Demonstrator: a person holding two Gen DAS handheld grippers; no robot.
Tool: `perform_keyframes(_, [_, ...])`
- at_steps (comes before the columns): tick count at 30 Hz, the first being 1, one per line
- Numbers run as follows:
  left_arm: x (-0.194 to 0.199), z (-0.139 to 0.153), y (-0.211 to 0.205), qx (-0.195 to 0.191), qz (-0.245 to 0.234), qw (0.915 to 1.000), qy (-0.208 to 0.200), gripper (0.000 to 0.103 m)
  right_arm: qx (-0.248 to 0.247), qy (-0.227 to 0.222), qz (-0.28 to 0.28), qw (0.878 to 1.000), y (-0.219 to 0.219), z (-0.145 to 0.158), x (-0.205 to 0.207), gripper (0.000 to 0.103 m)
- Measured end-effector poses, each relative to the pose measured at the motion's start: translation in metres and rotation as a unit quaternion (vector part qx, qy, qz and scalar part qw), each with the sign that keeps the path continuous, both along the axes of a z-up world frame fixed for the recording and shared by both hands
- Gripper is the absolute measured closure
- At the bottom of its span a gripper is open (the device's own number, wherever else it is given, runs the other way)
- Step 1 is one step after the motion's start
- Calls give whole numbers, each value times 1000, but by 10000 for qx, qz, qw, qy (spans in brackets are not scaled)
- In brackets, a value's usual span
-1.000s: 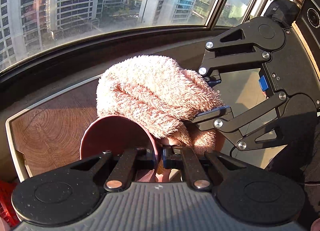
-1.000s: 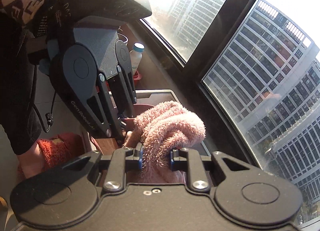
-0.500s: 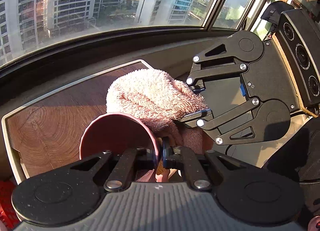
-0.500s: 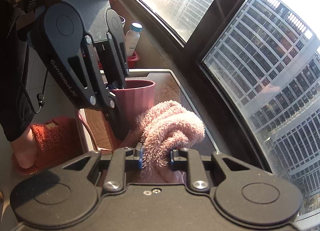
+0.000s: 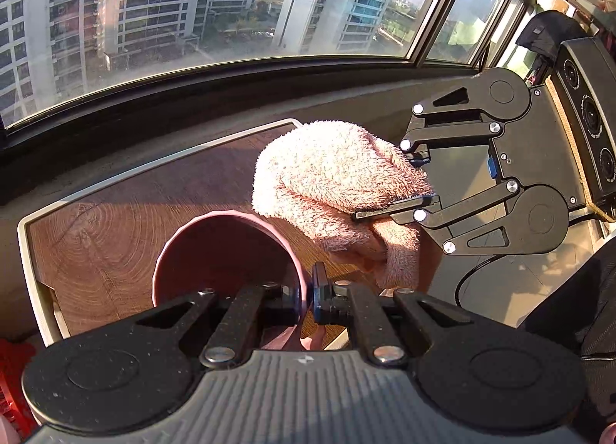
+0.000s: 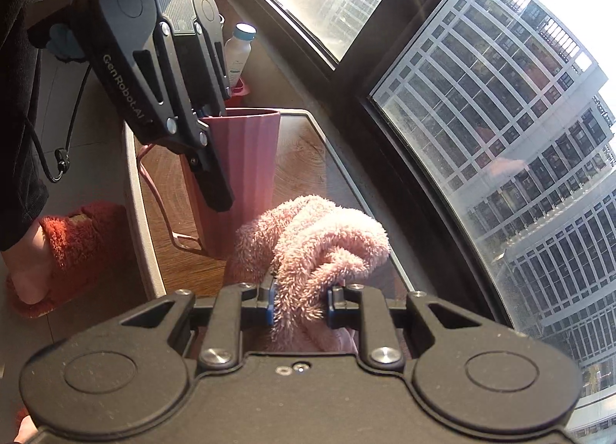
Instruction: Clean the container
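A ribbed pink cup [image 5: 223, 255] [image 6: 246, 167] is held upright over the wooden tray [image 5: 96, 221], its wall pinched between the fingers of my left gripper [image 5: 308, 299] [image 6: 210, 159], one finger inside and one outside. A fluffy pink cloth [image 5: 331, 178] [image 6: 315, 244] is bunched in my right gripper [image 6: 299, 303] [image 5: 412, 178], which is shut on it. The cloth hangs to the right of the cup, apart from its rim. The inside of the cup looks empty.
The tray has a pale raised rim [image 5: 34, 274] and sits beside a dark window sill [image 5: 154, 105]. A white bottle with a blue cap [image 6: 238, 51] stands behind the cup. A foot in a red fuzzy slipper [image 6: 61, 247] is on the floor at left.
The cloth has moved off the cup's mouth and away to the right with my right gripper. The cup stays gripped by the left gripper and its opening now shows fully.
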State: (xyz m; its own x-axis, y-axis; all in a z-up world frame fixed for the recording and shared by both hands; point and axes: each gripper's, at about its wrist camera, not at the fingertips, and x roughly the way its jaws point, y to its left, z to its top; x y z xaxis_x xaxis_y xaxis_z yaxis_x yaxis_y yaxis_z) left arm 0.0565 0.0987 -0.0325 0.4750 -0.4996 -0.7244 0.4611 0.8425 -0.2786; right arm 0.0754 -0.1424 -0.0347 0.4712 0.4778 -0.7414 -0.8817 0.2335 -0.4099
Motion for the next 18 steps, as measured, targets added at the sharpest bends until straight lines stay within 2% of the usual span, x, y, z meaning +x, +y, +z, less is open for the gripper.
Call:
perform_keyframes(10, [0, 1, -5, 59, -2, 10000, 7, 97, 845, 251, 85, 9961, -2, 34, -2, 82])
perform_keyframes(18, [-6, 4, -12, -17, -179, 9998, -37, 97, 667, 358, 304, 9967, 14, 21, -9, 82])
